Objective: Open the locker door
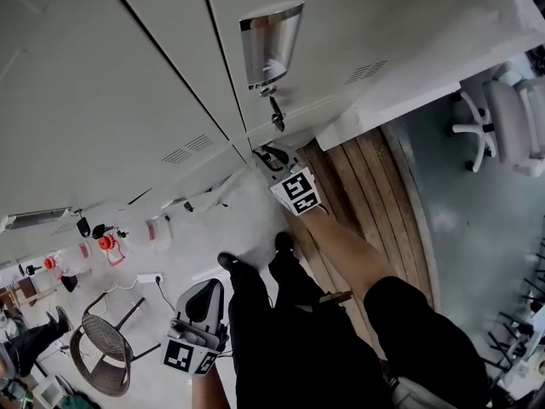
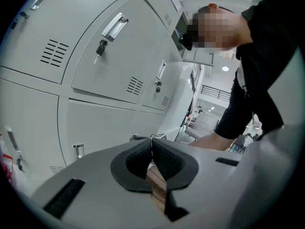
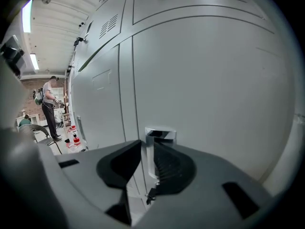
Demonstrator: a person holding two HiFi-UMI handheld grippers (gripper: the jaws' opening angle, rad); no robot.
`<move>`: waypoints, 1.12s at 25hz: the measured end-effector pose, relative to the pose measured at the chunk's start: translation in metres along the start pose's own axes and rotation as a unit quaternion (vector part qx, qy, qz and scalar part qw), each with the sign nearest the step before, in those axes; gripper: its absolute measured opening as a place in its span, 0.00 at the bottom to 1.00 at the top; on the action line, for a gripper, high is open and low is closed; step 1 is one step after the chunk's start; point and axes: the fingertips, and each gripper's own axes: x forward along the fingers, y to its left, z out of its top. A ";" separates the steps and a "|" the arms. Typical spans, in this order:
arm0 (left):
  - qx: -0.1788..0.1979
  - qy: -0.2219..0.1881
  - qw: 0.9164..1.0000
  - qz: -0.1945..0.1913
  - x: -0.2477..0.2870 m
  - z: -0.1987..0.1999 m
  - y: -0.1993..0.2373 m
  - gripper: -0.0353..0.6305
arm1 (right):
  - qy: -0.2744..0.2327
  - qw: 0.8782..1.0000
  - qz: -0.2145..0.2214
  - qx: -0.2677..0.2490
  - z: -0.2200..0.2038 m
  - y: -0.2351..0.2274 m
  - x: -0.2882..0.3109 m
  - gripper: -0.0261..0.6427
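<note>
A grey locker bank [image 1: 111, 83] fills the head view. An upper door carries a chrome handle [image 1: 271, 45] with a key [image 1: 277, 113] under it. My right gripper [image 1: 269, 155] is against the lower door and hides that door's handle here. In the right gripper view, this lower chrome handle [image 3: 160, 136] stands between the jaws of my right gripper [image 3: 147, 149], with a key [image 3: 151, 194] hanging below. The right pad lies close to it and a thin gap shows on the left. My left gripper [image 1: 204, 292] hangs low by my leg, its jaws [image 2: 151, 147] closed on nothing.
A wooden floor strip [image 1: 375, 194] runs along the locker base. A white office chair [image 1: 502, 118] stands at the right and a wire chair [image 1: 102, 356] at the lower left. Red items [image 1: 106, 243] lie by the lockers. A distant person [image 3: 47, 106] stands left.
</note>
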 end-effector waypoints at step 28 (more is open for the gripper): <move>0.008 -0.004 0.998 -0.060 0.024 -0.013 -0.046 0.08 | 0.012 0.989 0.143 -0.019 -0.034 0.024 -0.083 0.17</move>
